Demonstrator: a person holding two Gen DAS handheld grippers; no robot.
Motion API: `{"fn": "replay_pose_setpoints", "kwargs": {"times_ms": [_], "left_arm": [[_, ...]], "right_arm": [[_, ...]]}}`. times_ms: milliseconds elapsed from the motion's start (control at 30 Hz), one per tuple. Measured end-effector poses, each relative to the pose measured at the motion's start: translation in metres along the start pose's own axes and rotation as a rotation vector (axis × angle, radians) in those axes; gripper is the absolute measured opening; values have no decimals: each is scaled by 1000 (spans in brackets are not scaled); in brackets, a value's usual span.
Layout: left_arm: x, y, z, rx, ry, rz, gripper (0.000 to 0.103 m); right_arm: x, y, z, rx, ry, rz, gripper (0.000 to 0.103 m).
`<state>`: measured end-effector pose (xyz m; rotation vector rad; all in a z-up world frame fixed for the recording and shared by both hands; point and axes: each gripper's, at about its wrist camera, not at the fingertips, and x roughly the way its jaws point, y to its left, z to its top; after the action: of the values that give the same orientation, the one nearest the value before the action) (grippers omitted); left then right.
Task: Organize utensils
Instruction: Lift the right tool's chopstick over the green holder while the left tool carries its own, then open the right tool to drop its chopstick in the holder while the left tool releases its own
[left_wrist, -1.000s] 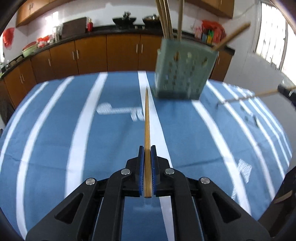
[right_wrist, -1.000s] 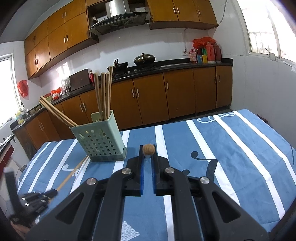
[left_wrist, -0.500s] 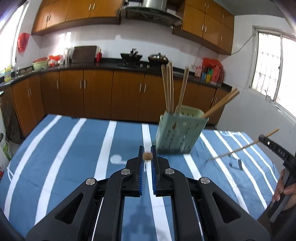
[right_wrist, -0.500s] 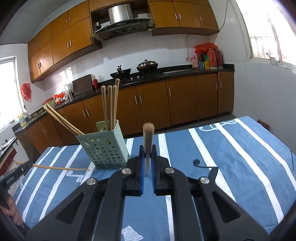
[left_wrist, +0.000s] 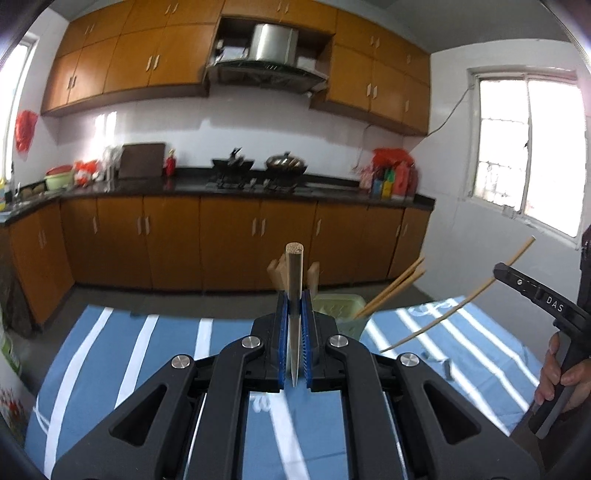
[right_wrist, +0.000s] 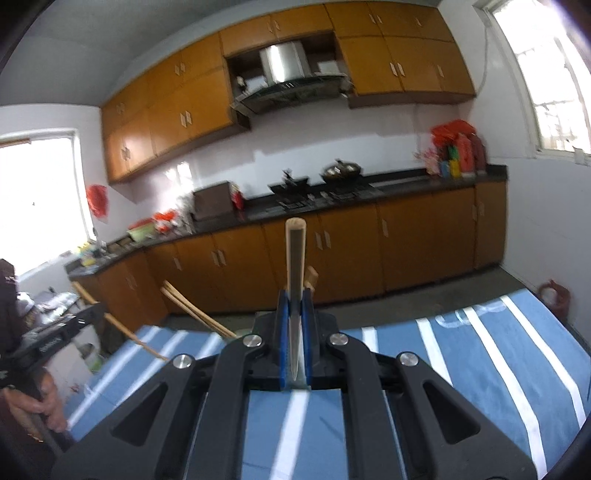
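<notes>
Pointing near level, each claw (left_wrist: 294, 332) (right_wrist: 294, 332) gripping a chopstick (left_wrist: 294, 295) (right_wrist: 294, 280).

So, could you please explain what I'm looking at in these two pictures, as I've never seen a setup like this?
There is no robot here. A person holds a two-finger gripper in each hand, and a wide-angle camera on each looks forward along its fingers. One picture comes from the left gripper, the other from the right gripper; the black arms at the bottom are the grippers themselves. Each is shut on a single chopstick, raised above a table under a blue striped cloth. In the left view, the green holder with more chopsticks stands just behind the fingers, and the right gripper shows at the right edge. Behind it all is a kitchen with brown cabinets.
</notes>
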<state>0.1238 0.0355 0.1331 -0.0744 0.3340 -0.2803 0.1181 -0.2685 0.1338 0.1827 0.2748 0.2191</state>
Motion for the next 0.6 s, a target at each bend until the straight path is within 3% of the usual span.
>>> {"fn": "replay_pose_setpoints", "kwargs": {"times_ms": [233,367,600], "left_arm": [[3,-25,42,18,-107,-24,7],[23,-33,53,28,-153,21,7],[76,-21,43,-24,-93,37,7]], "right_arm": [[2,18,41,-11,-70,48,8],[33,24,50,-16,-46,43,8],[96,23,36,-25,55,-5,8]]}}
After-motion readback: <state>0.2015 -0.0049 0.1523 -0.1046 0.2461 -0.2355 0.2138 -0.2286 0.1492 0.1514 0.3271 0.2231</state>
